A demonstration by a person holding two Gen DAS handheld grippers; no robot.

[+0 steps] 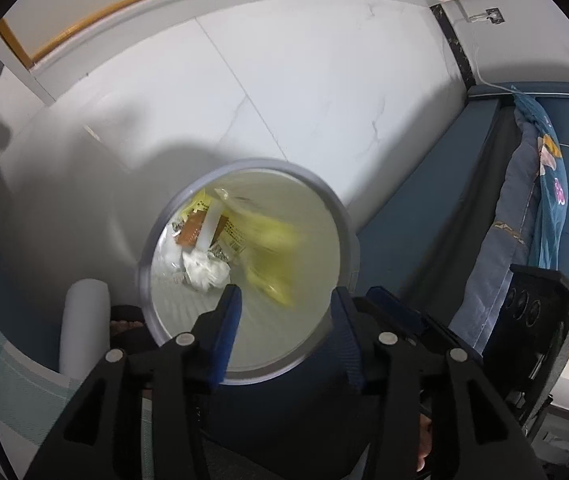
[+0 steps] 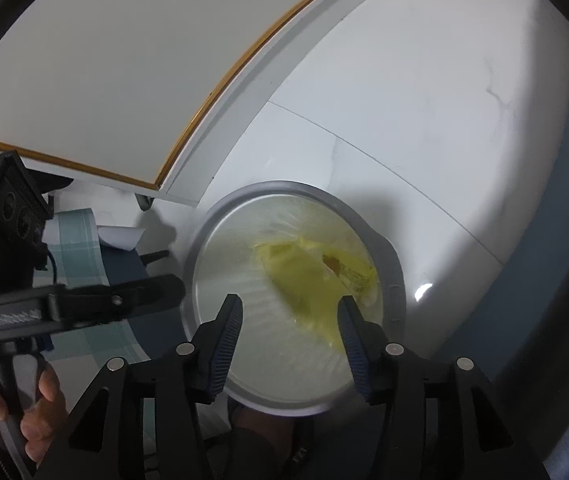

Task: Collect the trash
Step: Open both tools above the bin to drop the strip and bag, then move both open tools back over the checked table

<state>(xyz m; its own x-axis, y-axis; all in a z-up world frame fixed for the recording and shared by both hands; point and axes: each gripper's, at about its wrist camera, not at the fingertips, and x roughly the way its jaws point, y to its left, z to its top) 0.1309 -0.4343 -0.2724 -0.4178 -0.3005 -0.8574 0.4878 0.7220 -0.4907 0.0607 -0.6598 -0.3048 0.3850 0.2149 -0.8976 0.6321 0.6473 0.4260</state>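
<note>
A round bin with a grey rim (image 1: 244,166) (image 2: 284,188) and a pale liner stands on the floor right below both grippers. Inside lie a crumpled white tissue (image 1: 208,272) and an orange-brown wrapper (image 1: 190,232). A yellow wrapper (image 1: 272,248) (image 2: 296,268) shows blurred inside the bin's mouth, below the fingertips, and no pad touches it. My left gripper (image 1: 284,294) hangs over the bin's near rim, open, with nothing between its blue pads. My right gripper (image 2: 290,302) is open over the same bin, also with nothing in it.
White floor tiles (image 1: 304,92) surround the bin. A bed with a blue patterned quilt (image 1: 544,200) runs along the right. A white roll (image 1: 84,320) stands left of the bin. A white panel with wooden trim (image 2: 104,80) lies beyond. A hand (image 2: 40,400) holds the left gripper's handle.
</note>
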